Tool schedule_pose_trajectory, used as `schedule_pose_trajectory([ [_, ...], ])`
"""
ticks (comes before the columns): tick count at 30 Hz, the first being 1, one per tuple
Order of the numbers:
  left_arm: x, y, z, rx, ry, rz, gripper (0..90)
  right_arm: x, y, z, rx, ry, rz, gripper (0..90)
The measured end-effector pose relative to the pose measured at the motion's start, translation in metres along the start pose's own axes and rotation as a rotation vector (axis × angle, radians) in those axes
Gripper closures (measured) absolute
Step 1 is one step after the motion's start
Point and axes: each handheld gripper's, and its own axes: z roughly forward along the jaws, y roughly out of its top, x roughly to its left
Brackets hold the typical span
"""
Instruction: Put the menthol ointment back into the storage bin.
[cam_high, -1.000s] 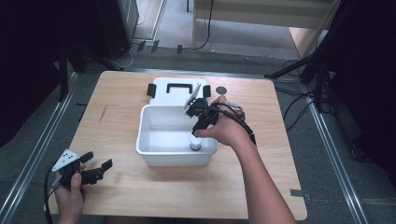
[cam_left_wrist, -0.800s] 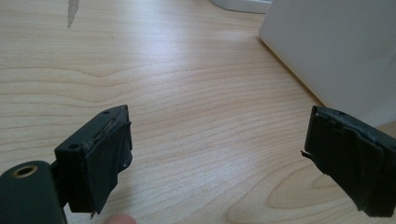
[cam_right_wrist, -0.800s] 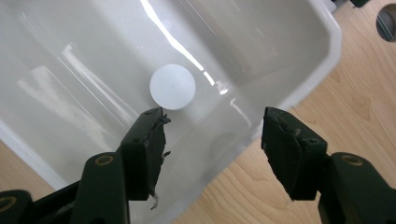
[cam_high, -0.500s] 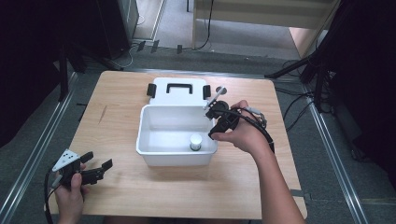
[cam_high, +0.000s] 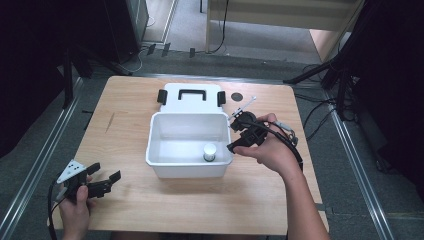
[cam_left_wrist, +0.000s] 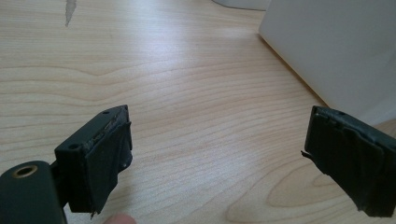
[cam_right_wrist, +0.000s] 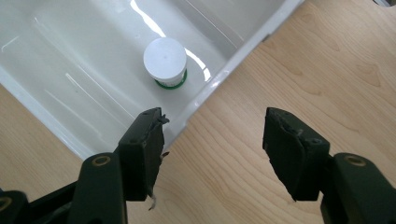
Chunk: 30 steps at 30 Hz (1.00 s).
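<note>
The wooden table (cam_high: 150, 210) sits between metal rails on a grey floor, with the white bin (cam_high: 165, 167) at its middle and the bin's lid (cam_high: 190, 102) lying flat just behind it; the small white jar (cam_high: 209, 151) with a green band stands upright inside the bin, near its right front corner; your right gripper (cam_high: 237, 135), which hung over the bin's inside a second ago, is now outside its right wall, above bare table, and its jaws have just been opening, with nothing between them; they stand about half apart; your left gripper (cam_high: 102, 176) rests at the table's front left corner as before, jaws wide apart and empty, well apart from the bin.
</note>
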Motion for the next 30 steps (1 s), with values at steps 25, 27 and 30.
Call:
schedule_pose_trajectory([
  [25,0.000,0.000,0.000,0.006,0.001,0.007,8.4,-0.023,-0.063,0.026,0.011,0.005,0.115,39.6],
  [27,-0.001,0.000,0.000,0.006,0.002,0.006,8.4,-0.023,-0.066,0.027,0.014,0.009,0.120,39.6],
  [30,-0.001,0.000,0.000,0.005,0.002,0.006,8.4,-0.025,-0.073,0.032,0.013,0.014,0.126,39.6],
])
